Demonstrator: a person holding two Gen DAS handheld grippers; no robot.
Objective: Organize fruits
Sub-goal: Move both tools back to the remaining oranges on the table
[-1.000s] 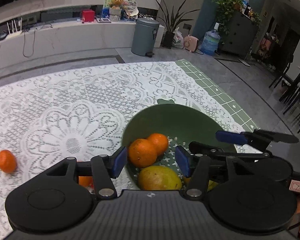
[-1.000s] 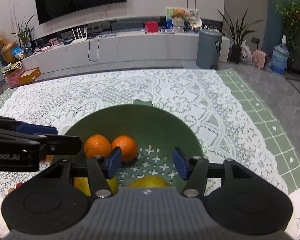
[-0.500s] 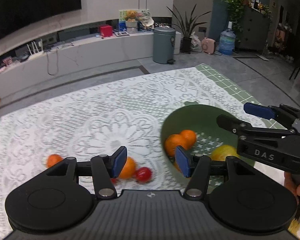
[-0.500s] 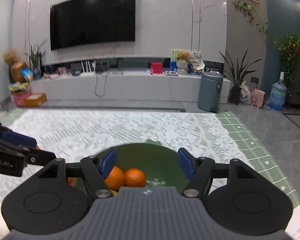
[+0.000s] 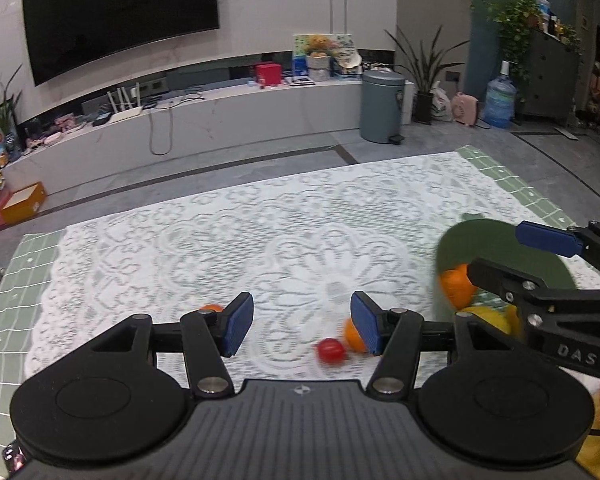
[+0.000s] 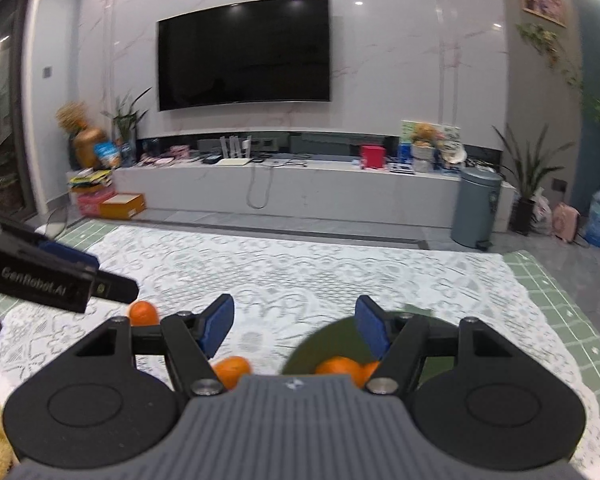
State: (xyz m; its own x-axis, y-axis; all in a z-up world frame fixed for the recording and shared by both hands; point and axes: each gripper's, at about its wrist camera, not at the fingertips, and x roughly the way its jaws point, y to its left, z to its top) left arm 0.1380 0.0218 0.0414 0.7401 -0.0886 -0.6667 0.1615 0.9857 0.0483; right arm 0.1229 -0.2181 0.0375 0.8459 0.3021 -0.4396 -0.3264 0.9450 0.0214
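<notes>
"DAS" is showing in pale letters on the right gripper (image 5: 548, 256) at four o'clock; "GenRobot.AI" is showing on the left gripper (image 6: 80, 268) at nine o'clock.

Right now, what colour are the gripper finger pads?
Blue pads, clearest in the left wrist view.

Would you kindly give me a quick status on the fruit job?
Left gripper and right gripper open, empty. Bowl holds oranges; two oranges and a red fruit loose on the cloth. Nothing blocking.

The bowl (image 5: 500, 240) sits at the tablecloth's (image 5: 260, 240) right, oranges (image 5: 456, 286) inside; a tomato (image 5: 331, 351) lies left of it
</notes>
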